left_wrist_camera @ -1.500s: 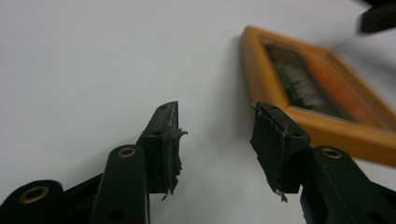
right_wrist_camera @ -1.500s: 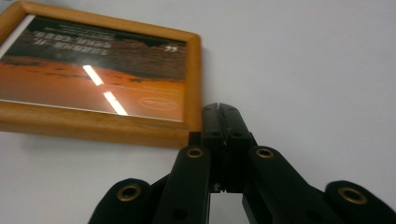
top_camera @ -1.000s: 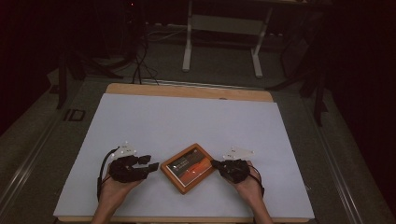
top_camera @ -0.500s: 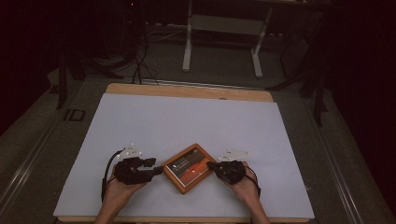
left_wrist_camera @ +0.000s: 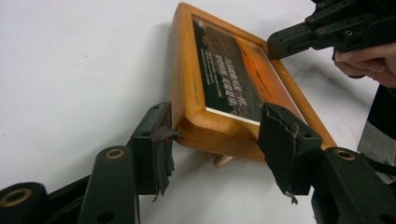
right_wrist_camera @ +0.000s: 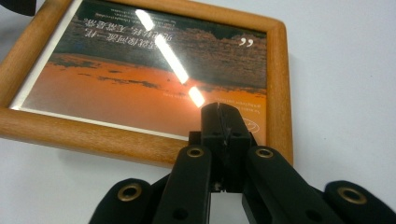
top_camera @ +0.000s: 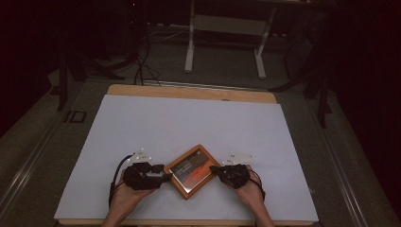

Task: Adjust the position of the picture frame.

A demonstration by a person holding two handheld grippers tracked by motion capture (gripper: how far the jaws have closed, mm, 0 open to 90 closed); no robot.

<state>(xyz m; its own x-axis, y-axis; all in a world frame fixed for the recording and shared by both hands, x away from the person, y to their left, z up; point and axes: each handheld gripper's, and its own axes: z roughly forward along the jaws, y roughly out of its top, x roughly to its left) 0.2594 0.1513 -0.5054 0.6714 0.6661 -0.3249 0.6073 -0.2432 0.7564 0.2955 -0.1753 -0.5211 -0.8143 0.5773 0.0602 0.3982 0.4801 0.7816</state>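
A wooden picture frame (top_camera: 192,171) lies on the white tabletop (top_camera: 189,127) near its front edge, turned at an angle so one corner points toward the person. Its glass covers a dark and orange print with lines of pale text, and a streak of light reflects off it in the right gripper view. In the left gripper view the near corner of the frame (left_wrist_camera: 219,126) sits slightly off the surface, with a small wooden peg (left_wrist_camera: 223,161) showing beneath it. The left gripper (left_wrist_camera: 215,140) is open, its two jaws spread to either side of that corner; one torn pad (left_wrist_camera: 161,142) touches the frame's edge, the other stands just beside it. The right gripper (right_wrist_camera: 223,122) has its jaws pressed together, their tips over the frame's (right_wrist_camera: 140,79) near edge and glass. Both hands (top_camera: 126,198) reach in from the bottom of the high view, on either side of the frame.
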